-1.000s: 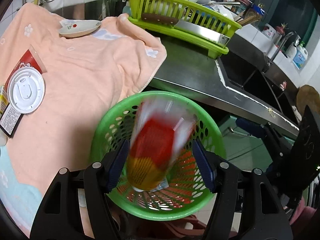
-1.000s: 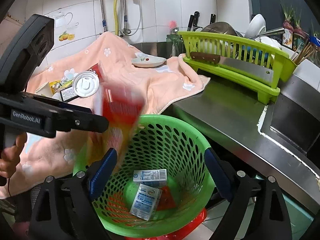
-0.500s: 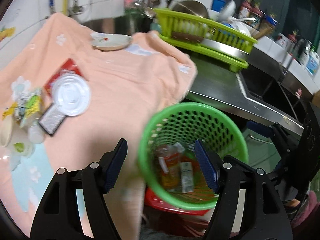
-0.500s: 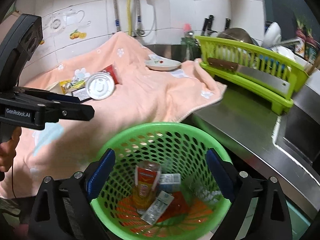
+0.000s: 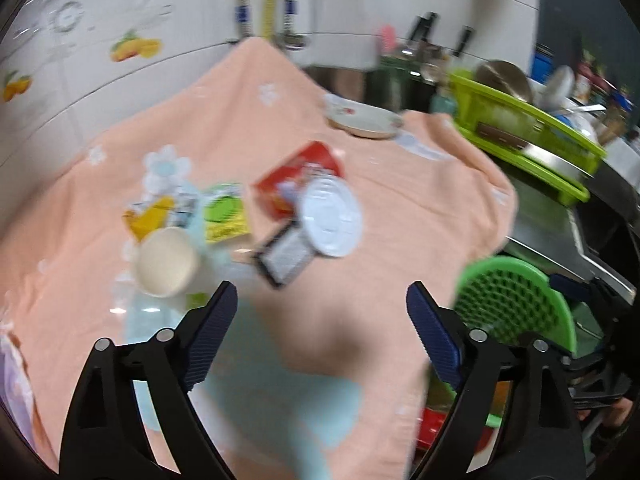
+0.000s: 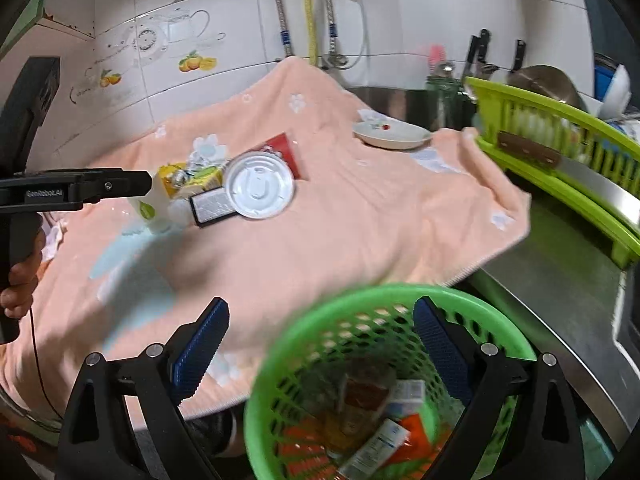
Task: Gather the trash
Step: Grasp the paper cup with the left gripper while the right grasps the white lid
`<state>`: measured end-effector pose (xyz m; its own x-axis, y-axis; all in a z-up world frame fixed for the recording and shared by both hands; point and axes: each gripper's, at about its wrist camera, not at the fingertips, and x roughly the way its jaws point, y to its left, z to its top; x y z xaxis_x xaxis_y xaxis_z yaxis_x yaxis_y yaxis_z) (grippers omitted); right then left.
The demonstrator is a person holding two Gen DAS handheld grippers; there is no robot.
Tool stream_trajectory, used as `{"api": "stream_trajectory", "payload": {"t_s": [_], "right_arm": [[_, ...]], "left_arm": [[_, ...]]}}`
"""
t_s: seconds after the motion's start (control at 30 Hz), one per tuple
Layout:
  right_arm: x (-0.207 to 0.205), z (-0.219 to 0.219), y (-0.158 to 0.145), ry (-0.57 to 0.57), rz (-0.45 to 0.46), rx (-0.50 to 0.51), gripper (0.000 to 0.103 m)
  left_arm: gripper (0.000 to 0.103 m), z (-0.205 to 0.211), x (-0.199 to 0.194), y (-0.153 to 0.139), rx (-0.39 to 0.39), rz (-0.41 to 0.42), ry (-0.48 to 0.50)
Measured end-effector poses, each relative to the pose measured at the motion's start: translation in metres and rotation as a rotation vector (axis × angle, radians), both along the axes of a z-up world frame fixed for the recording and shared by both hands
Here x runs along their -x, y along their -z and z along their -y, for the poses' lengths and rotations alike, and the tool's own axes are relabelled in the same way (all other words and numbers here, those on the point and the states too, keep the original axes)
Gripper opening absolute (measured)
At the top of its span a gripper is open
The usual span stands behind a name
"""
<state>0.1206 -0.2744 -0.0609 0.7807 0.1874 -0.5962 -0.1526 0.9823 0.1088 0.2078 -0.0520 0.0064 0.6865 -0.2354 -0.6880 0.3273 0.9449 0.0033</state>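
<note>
A white tiled kitchen wall with fruit decals backs a table draped in a peach towel (image 5: 360,240), seen here from the left wrist. The left hand-held gripper (image 5: 322,316) hangs above the towel with its blue-padded fingers spread wide and nothing between them. Ahead of it lies the trash: a paper cup (image 5: 166,262) on its side just beyond the left finger, a yellow wrapper (image 5: 150,216) and a green-and-yellow packet (image 5: 224,214) behind the cup, a white round lid (image 5: 331,220) straight ahead, resting on a red packet (image 5: 300,178), and a dark-edged label card (image 5: 284,260) touching the lid's near side. A small plate (image 5: 364,122) sits farther off. To the right of the right finger is the green basket (image 5: 516,304), and beyond it a lime dish rack (image 5: 532,136). The view is blurred.

From the right wrist, the same tiled wall and towel (image 6: 360,232) fill the background. The right hand-held gripper (image 6: 320,336) is also spread, empty, its right finger over the rim of the green basket (image 6: 400,300). Inside the basket lie a bottle (image 6: 360,400), small cartons (image 6: 376,450) and an orange wrapper (image 6: 416,430). Ahead and to the left, the white lid (image 6: 260,190) overlaps the red packet (image 6: 282,150); the label card (image 6: 212,208) touches it. The left hand-held gripper (image 6: 150,186) reaches in from the left, near the yellow wrapper (image 6: 170,180). The plate (image 6: 392,134) and dish rack (image 6: 560,152) are far ahead on the right.
</note>
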Motion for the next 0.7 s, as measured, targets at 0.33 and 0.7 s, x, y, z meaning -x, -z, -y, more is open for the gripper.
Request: {"api": "stream_trajectory", "payload": {"t_s": [0.33,0.7], "right_arm": [[-0.06,-0.038,-0.009,-0.102,-0.01,-0.004,0.091],[-0.128,-0.078,0.005,-0.191,-0.065,-0.025,0.091]], "left_arm": [[0.094,-0.061,-0.054,0.014,0.009,-0.054,-0.101],[0.095,-0.077,-0.075,0.033,0.008,-0.094,-0.089]]}}
